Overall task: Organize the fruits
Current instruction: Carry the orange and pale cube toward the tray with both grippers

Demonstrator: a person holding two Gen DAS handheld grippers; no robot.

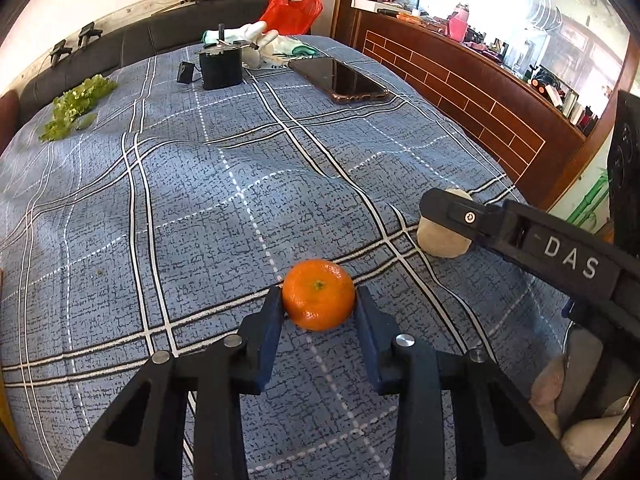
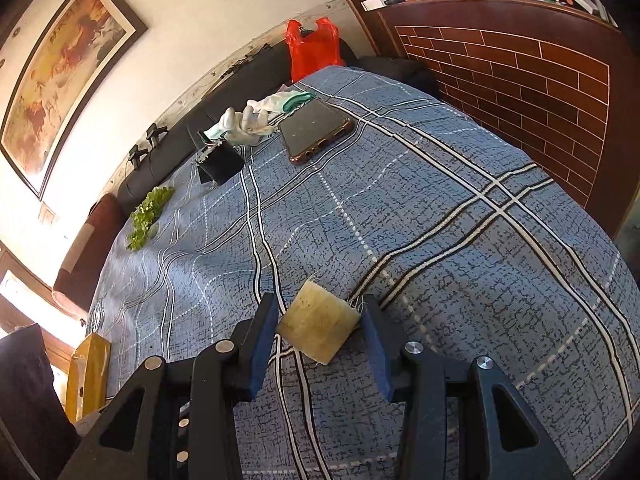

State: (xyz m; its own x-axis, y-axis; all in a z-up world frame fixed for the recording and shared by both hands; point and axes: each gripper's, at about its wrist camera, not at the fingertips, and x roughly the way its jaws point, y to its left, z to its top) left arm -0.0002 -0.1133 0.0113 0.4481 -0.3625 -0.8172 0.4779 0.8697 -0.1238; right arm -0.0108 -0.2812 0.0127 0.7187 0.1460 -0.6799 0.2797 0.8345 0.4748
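An orange tangerine (image 1: 319, 294) sits between the fingertips of my left gripper (image 1: 319, 300), whose jaws touch both its sides just above the blue plaid cloth (image 1: 224, 200). A pale yellow fruit chunk (image 2: 318, 327) with fibrous edges lies between the jaws of my right gripper (image 2: 320, 314); the right pad touches it and a small gap shows on the left. In the left wrist view the same chunk (image 1: 442, 240) lies to the right, partly hidden by the right gripper's black finger (image 1: 500, 224).
Far across the cloth lie a dark phone (image 1: 340, 79), a black box (image 1: 221, 67), white gloves (image 1: 260, 40), a red plastic bag (image 1: 294, 10) and green leaves (image 1: 78, 106). A wooden brick-pattern counter (image 1: 460, 92) borders the right side. A yellow box (image 2: 88, 376) stands at the left.
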